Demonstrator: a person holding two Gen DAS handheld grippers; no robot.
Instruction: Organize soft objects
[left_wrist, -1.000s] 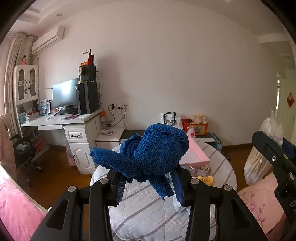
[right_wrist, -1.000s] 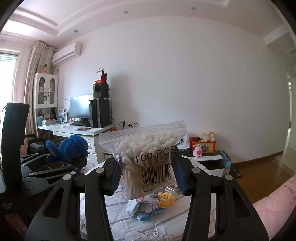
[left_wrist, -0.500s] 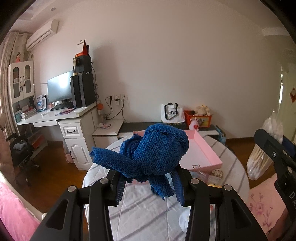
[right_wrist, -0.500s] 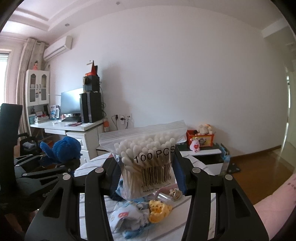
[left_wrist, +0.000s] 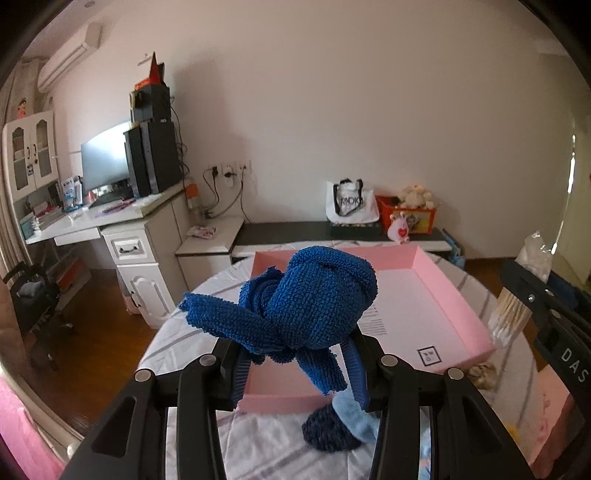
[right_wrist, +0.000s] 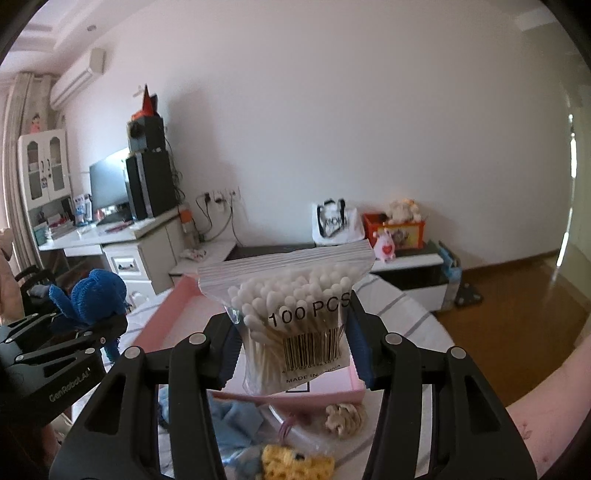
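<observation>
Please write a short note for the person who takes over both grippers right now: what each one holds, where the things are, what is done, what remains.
Left gripper: shut on the blue cloth, above the pink box.
Right gripper: shut on the bag of cotton swabs, also over the box.
Done: both items picked up; the visible part of the box is empty.
Left: put both in, then the light blue cloth, yellow knit piece and beige knit piece on the table.

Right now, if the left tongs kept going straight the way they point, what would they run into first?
Most likely the pink box: the left tongs, shut on the blue cloth, aim down across its near wall toward its floor. Depth is hard to judge.
</observation>
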